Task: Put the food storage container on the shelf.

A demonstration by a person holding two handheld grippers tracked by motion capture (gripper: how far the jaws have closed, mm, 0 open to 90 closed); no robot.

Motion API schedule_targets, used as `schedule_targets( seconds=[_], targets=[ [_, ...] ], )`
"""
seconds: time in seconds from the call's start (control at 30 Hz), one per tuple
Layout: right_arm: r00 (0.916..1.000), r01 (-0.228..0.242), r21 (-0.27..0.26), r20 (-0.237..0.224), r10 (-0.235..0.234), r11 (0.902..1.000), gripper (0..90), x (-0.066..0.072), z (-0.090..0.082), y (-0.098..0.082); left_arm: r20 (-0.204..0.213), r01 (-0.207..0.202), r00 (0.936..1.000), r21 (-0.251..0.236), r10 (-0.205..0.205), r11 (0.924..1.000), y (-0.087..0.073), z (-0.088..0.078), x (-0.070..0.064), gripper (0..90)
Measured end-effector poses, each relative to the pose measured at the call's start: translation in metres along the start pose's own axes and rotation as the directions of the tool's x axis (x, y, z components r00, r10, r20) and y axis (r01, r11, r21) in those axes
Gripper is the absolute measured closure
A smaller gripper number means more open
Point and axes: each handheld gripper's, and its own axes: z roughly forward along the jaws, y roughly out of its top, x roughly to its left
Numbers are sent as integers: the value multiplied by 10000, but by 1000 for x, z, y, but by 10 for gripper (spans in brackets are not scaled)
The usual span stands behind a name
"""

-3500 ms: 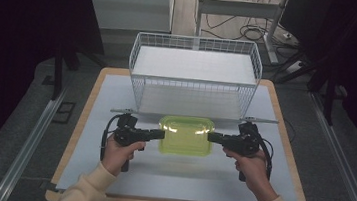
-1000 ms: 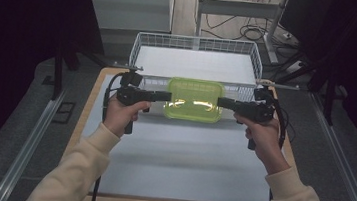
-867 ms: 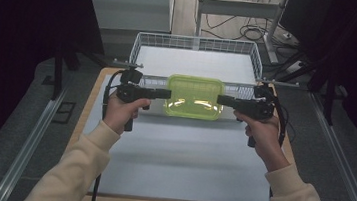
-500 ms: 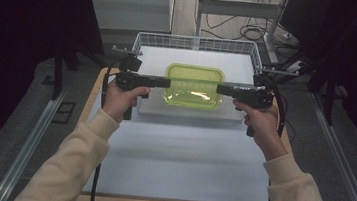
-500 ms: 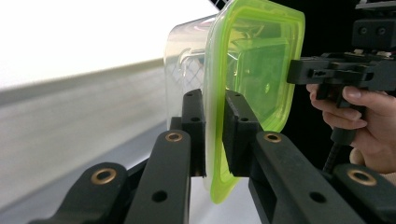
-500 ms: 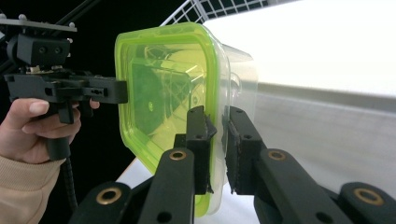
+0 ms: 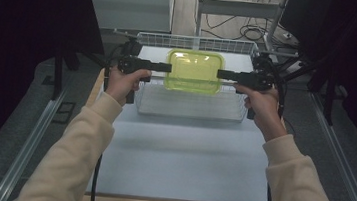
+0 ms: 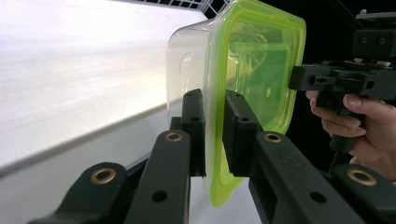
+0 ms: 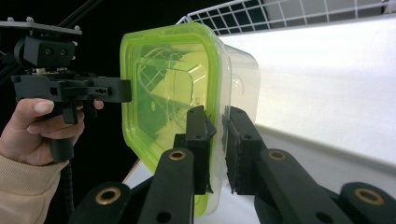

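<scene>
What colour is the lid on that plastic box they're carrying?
Bright yellow-green, see-through, on a clear box. The lid shows best in the right gripper view.

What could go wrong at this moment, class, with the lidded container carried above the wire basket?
1. Each gripper, left and right, pinches only the thin green lid rim of the container, so it may slip or the lid may pop off.
2. If the two hands drift apart or tilt, one grip could be lost.
3. Lowered carelessly, it might catch the wire basket rim.
</scene>
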Motion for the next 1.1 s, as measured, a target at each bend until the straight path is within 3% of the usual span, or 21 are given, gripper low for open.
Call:
schedule_targets(
  seconds=[0.33, 0.8, 1.1],
  targets=[
    [9993, -319, -32, 177, 319, 9995, 805, -19, 15, 27, -348, 139, 9993, -147, -144, 9998, 18, 13, 9, 804],
    [9935, -1021, 72, 511, 1016, 9948, 802, -45, 33, 32, -527, 775, 9955, -200, -785, 9968, 27, 36, 31, 803],
    [9915, -648, -124, 1125, 658, 9978, 785, -49, 45, 42, -856, 885, 9920, -551, -931, 9945, 35, 45, 38, 794]
  ],
)
